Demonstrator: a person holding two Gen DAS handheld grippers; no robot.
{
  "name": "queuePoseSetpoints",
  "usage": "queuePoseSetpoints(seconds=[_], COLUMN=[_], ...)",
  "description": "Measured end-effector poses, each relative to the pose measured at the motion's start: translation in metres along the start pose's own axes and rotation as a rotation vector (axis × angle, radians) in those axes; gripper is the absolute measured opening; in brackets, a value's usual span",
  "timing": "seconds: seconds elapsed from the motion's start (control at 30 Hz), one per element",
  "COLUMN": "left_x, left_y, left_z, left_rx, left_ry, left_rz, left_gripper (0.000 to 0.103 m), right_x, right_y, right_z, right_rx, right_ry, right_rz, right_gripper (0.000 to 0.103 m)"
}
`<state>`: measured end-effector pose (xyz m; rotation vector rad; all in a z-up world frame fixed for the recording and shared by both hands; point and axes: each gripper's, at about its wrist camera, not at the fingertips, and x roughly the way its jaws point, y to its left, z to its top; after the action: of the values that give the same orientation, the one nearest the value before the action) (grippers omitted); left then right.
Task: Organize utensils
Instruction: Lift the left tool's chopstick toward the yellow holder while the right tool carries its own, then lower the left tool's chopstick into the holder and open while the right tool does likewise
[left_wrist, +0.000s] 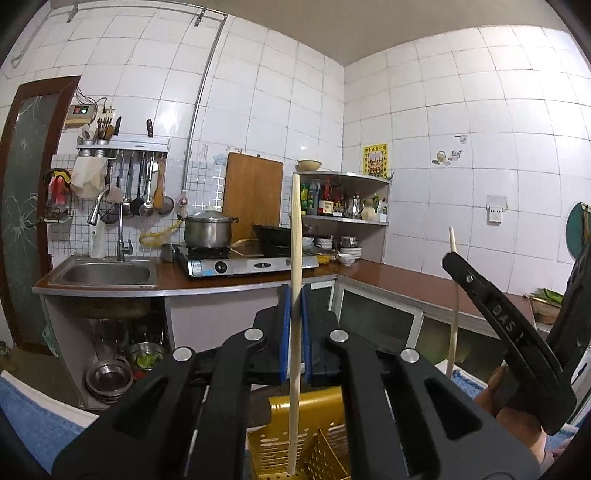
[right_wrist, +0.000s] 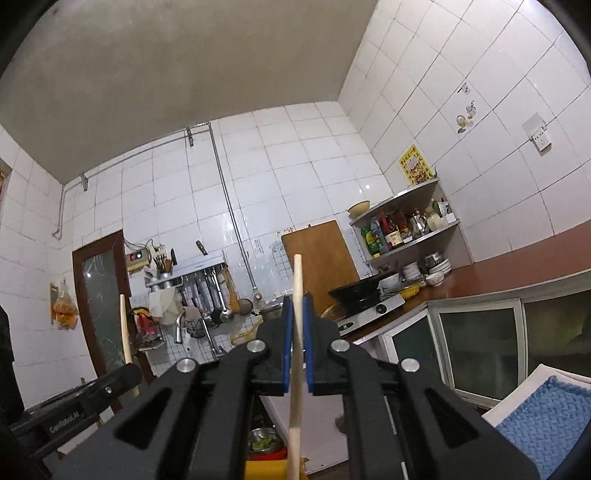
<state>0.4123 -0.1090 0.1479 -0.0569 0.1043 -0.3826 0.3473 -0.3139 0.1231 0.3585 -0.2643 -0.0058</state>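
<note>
Chopstick (left_wrist: 294, 332) stands upright, pinched in left claw (left_wrist: 294, 306), its tip just above gold basket (left_wrist: 325, 435) right below. Right claw (right_wrist: 297, 332) pinches 2nd chopstick (right_wrist: 297, 369), also upright, farther off right.

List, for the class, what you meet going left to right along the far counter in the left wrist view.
Sink → faucet → steel pot on the stove → cutting board → black wok → corner shelf of bottles.
</note>
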Motion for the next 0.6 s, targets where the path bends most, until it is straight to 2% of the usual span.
queuePoseSetpoints(seconds=[0.13,0.37,0.47,0.6], left_x=[0.006,0.012,0.013,0.017], left_y=[0.004,0.013,0.017,0.017], left_z=[-0.013,-0.026,-0.032,-0.04], left_rx=[-0.01,-0.013,-0.019,-0.013], left_ry=[0.004,0.02,0.031,0.052], left_rz=[0.002,0.014,0.012,0.013], left_gripper=[0.004,0.004,0.004,0.004], right_x=[-0.001,0.007,0.011,0.019], right_y=[0.002,0.008,0.008,0.018], right_z=[-0.002,-0.001,0.001,-0.005], right_rx=[-0.011,-0.061,-0.055,-0.157], right_ry=[-0.063,-0.119,-0.096,-0.058], right_rz=[-0.045,-0.137,-0.155,-0.175], right_gripper=[0.006,0.006,0.006,0.006])
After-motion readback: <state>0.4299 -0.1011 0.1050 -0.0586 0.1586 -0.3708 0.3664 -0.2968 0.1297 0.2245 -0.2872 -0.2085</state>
